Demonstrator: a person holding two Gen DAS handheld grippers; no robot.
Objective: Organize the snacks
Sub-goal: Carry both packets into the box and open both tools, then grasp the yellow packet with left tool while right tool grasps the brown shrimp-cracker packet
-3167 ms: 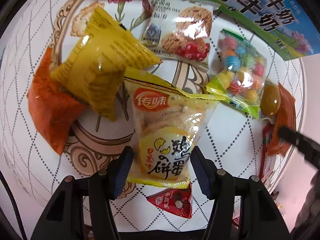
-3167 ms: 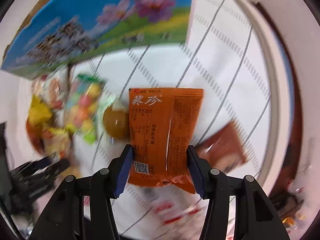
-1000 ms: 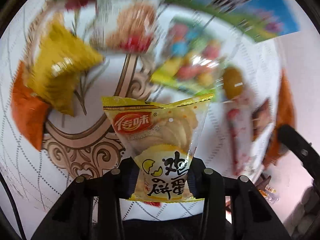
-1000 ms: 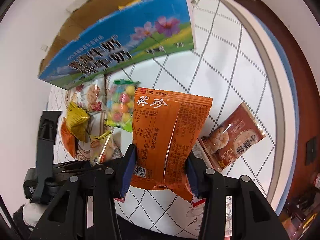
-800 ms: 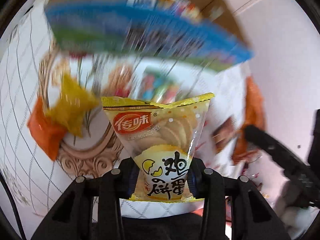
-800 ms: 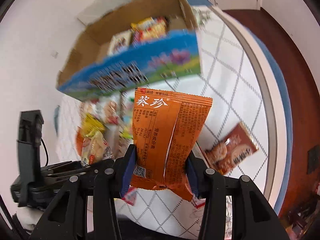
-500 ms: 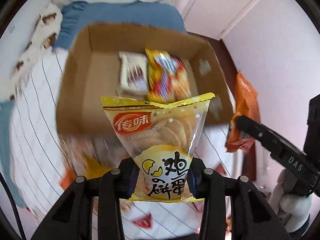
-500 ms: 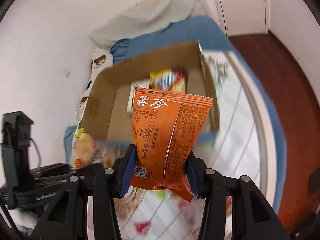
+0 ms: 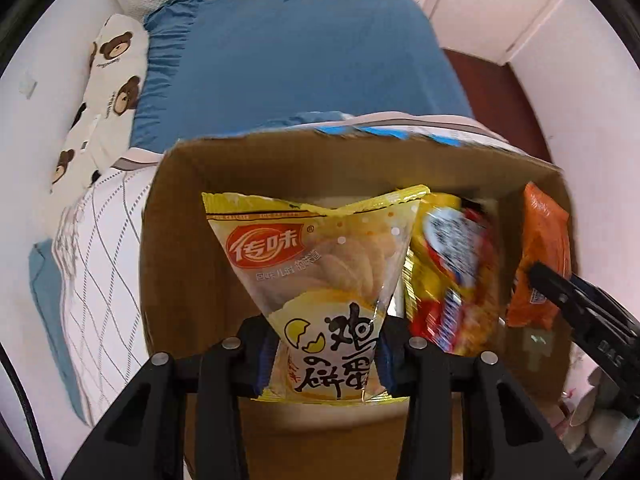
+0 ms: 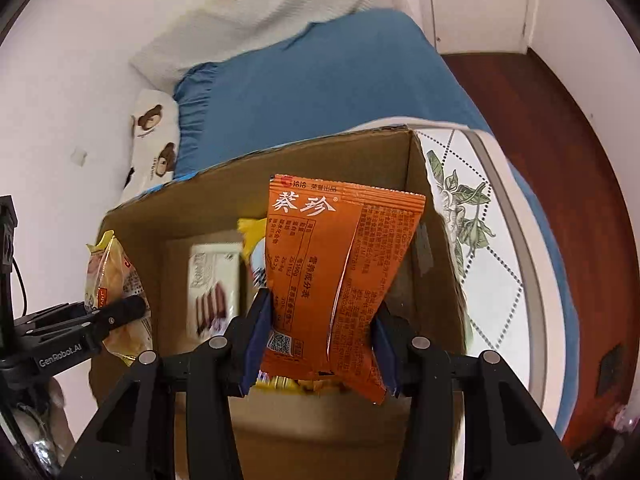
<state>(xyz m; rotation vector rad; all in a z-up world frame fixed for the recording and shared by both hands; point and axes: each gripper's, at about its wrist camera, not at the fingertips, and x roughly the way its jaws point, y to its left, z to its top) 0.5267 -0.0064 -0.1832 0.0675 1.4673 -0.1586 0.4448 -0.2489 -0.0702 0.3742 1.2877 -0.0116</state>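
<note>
brown cardboard box [image 9: 188, 264] sits open under both grippers, its far wall between them and a blue bedsheet [image 9: 296, 60]; a bear-print pillow [image 9: 104, 92] lies at the bed's left edge. the box stands on a white quilted cloth [image 10: 484, 264] with a leaf print.

inside the box, seen from the right wrist, a white chocolate-bar packet [image 10: 214, 284] lies flat on the floor, its long axis running toward the far wall. a red-and-yellow snack bag [image 9: 448, 272], blurred, leans just right of the held yellow pack and partly hides the box floor.

the left gripper [image 9: 322, 354] pinches a yellow egg-biscuit pack [image 9: 316, 276] by its lower end, pads pressed against both sides. the pack stands upright over the box opening, long axis along the fingers, its crimped top edge toward the far wall and its printed front facing the camera.

the right gripper [image 10: 320, 354] has its jaws just easing apart, yet the blue pads touch both sides of an orange snack packet [image 10: 340, 268]. that packet also stands on end above the box near its right wall, label at the top, back seam toward the camera. each gripper shows at the edge of the other's view, packs well apart.
</note>
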